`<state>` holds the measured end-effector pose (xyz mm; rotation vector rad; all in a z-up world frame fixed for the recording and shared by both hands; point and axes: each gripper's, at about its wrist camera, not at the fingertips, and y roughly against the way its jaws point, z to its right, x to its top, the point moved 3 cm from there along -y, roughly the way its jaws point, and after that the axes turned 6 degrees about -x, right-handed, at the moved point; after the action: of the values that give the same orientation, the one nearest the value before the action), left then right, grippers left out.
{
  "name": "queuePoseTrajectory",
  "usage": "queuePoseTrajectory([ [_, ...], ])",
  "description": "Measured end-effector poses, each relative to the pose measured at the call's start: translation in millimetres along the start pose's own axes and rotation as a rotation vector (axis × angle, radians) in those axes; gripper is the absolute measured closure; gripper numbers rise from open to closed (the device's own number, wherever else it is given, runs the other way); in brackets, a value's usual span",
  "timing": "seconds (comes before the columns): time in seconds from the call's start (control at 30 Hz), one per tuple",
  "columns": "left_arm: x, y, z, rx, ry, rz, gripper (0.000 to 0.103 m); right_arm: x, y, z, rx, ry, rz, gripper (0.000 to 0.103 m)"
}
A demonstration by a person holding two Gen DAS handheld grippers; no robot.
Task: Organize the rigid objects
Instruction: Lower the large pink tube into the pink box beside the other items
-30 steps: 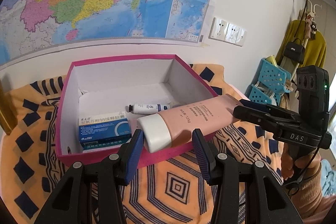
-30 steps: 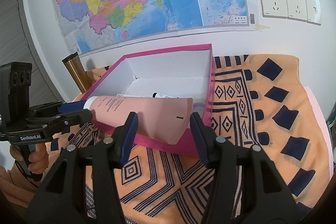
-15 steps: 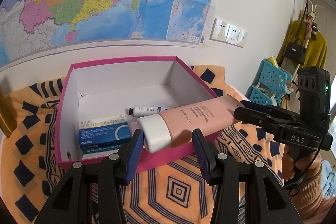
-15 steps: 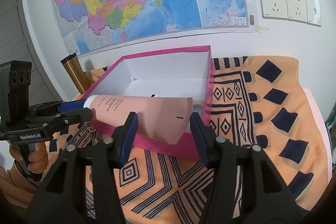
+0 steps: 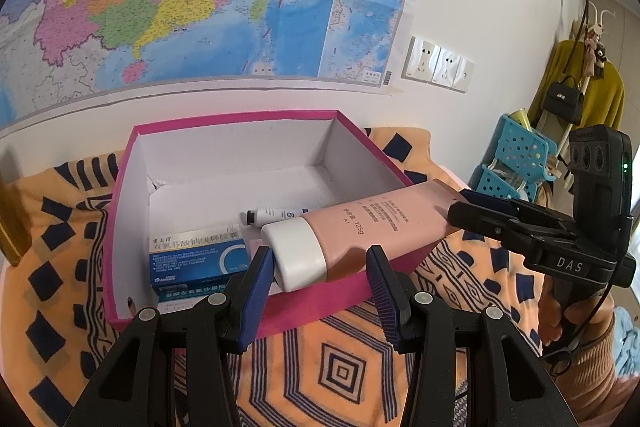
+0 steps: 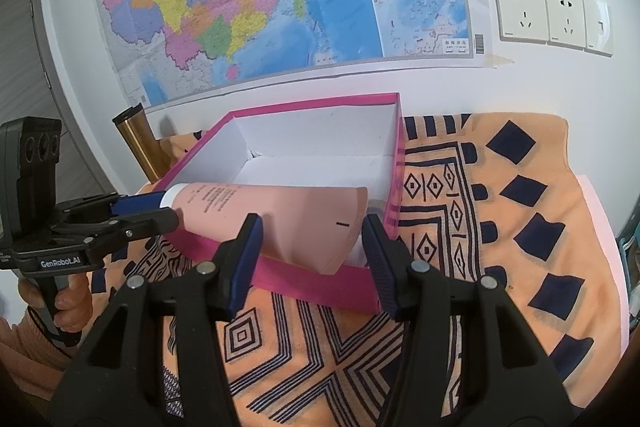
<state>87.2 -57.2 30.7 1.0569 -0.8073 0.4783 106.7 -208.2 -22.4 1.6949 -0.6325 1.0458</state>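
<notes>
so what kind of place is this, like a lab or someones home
Most likely a lived-in home room, not a lab: a wall map is taped above a table with a patterned cloth, and a coat rack holds a yellow garment and a handbag.

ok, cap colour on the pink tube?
White cap on the pink tube; clearest in the left wrist view.

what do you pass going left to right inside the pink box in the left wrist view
blue and white medicine carton → white cap of the pink squeeze tube → pink squeeze tube body → tip of the right gripper at the tube's crimped end
</notes>
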Motion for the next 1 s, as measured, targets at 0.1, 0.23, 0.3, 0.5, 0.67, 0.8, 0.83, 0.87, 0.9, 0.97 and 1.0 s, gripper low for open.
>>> queuePoseTrajectory([
  [0.1, 3, -2, -2, 0.001, 0.006, 0.001, 0.055, 3, -2, 1, -0.001, 0.001, 0.000, 0.049],
  [0.23, 5, -4, -3, 0.002, 0.007, 0.000, 0.055, 3, -2, 1, -0.001, 0.001, -0.001, 0.049],
  [0.3, 5, -5, -3, 0.001, 0.009, -0.001, 0.055, 3, -3, 1, -0.001, 0.001, -0.001, 0.049],
  [0.5, 6, -9, -6, 0.005, 0.014, -0.005, 0.055, 5, -4, 1, -0.001, 0.002, 0.000, 0.049],
  [0.67, 7, -12, -9, 0.010, 0.016, -0.011, 0.055, 6, -5, 1, -0.002, 0.002, 0.000, 0.049],
  [0.8, 9, -14, -10, 0.010, 0.020, -0.010, 0.055, 7, -6, 1, -0.002, 0.002, -0.001, 0.049],
  [0.83, 9, -14, -10, 0.010, 0.020, -0.010, 0.055, 7, -6, 1, -0.003, 0.003, -0.001, 0.049],
  [0.87, 9, -14, -10, 0.010, 0.020, -0.010, 0.055, 8, -7, 1, -0.004, 0.003, -0.002, 0.049],
  [0.9, 10, -14, -10, 0.010, 0.020, -0.010, 0.055, 9, -8, 2, -0.005, 0.003, -0.003, 0.049],
  [0.97, 10, -15, -11, 0.011, 0.020, -0.010, 0.055, 11, -10, 2, -0.006, 0.004, -0.003, 0.049],
  [1.0, 10, -15, -11, 0.011, 0.020, -0.010, 0.055, 12, -11, 3, -0.007, 0.005, -0.003, 0.049],
])
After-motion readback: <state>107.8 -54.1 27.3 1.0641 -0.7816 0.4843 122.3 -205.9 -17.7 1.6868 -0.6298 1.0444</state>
